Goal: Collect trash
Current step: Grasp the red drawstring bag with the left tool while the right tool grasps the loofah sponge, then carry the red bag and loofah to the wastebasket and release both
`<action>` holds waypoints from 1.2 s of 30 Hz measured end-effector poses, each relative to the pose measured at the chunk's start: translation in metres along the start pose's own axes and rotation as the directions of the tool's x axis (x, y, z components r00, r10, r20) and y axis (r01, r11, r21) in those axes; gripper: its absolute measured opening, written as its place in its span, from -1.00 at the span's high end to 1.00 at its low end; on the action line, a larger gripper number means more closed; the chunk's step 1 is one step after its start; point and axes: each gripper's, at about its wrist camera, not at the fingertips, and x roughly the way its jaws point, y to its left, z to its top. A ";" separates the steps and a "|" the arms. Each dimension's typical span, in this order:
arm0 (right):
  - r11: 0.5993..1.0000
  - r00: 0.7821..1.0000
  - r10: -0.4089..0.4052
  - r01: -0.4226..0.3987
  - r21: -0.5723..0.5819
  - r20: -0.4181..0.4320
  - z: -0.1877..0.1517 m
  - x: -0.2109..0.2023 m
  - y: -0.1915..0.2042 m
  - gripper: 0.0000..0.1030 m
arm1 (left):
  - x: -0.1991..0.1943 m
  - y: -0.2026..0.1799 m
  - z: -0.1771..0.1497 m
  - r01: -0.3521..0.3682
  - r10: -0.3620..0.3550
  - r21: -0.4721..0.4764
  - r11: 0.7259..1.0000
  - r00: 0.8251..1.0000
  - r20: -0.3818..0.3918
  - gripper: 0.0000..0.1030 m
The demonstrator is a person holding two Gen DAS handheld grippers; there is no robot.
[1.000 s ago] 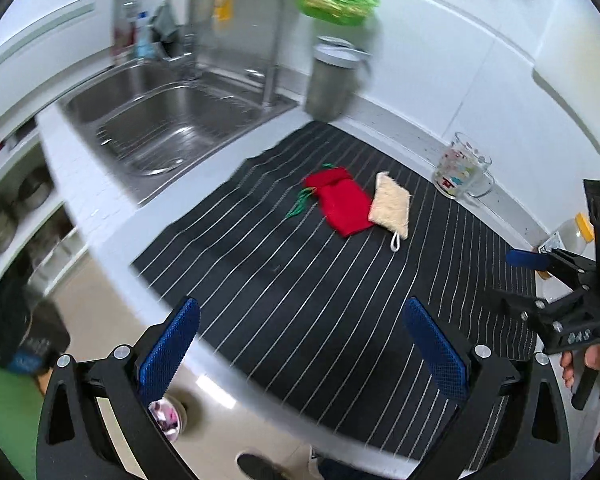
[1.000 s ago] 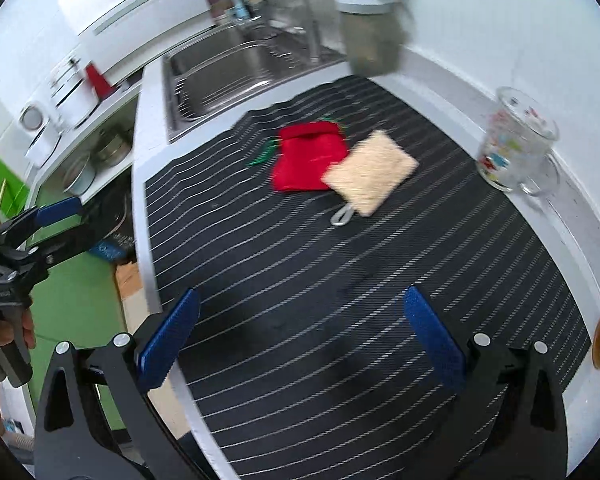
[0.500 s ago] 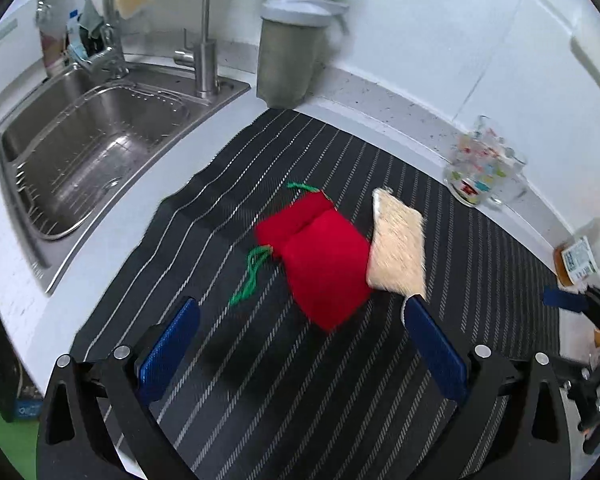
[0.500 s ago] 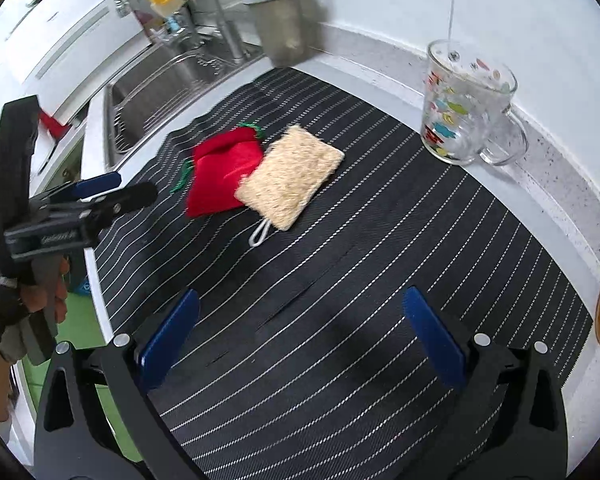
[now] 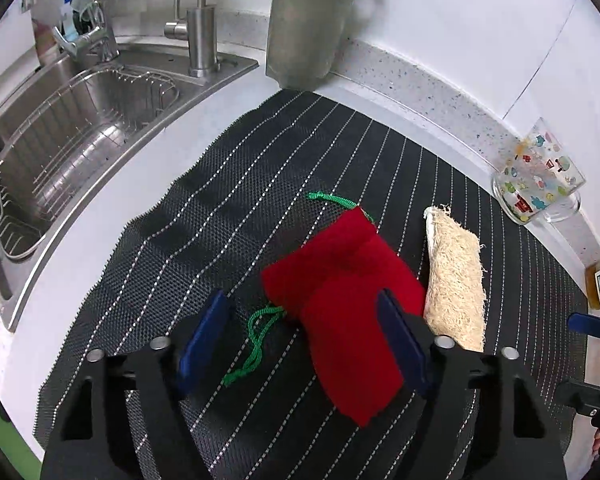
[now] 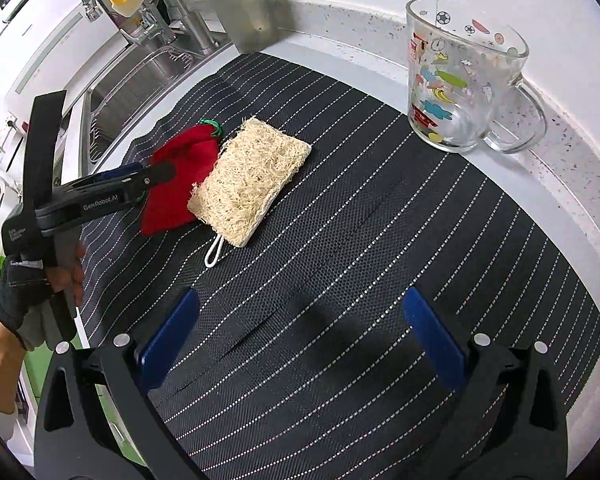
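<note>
Red pouch (image 5: 340, 300) lies beside the loofah pad (image 5: 456, 276), soft, light and floppy; your left gripper (image 5: 304, 332) straddles it, spread apart, so pinch its bunched middle

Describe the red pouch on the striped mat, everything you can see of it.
The red pouch is a small soft cloth drawstring bag, seemingly empty, lying flat and slightly rumpled on the black striped mat. A green cord trails from its gathered mouth in loose loops. The loofah pad overlaps one edge of it. The left tool is open, its blue fingers straddling the pouch, apparently not yet gripping it.
</note>
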 end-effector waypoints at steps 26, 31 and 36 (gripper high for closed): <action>1.000 1.000 0.004 -0.004 -0.017 -0.003 0.041 0.037 0.043 -0.94 | -0.071 0.022 0.021 0.020 -0.022 0.022 1.000 0.995 0.093 0.76; 0.999 0.999 -0.030 0.030 0.019 -0.018 0.056 0.061 0.048 -0.94 | -0.076 0.036 0.021 0.019 -0.021 0.015 1.000 0.995 0.102 0.76; 0.997 0.998 -0.064 0.065 0.030 -0.024 0.064 0.080 0.052 -0.94 | -0.074 0.053 0.016 0.017 -0.017 0.003 1.000 0.996 0.091 0.76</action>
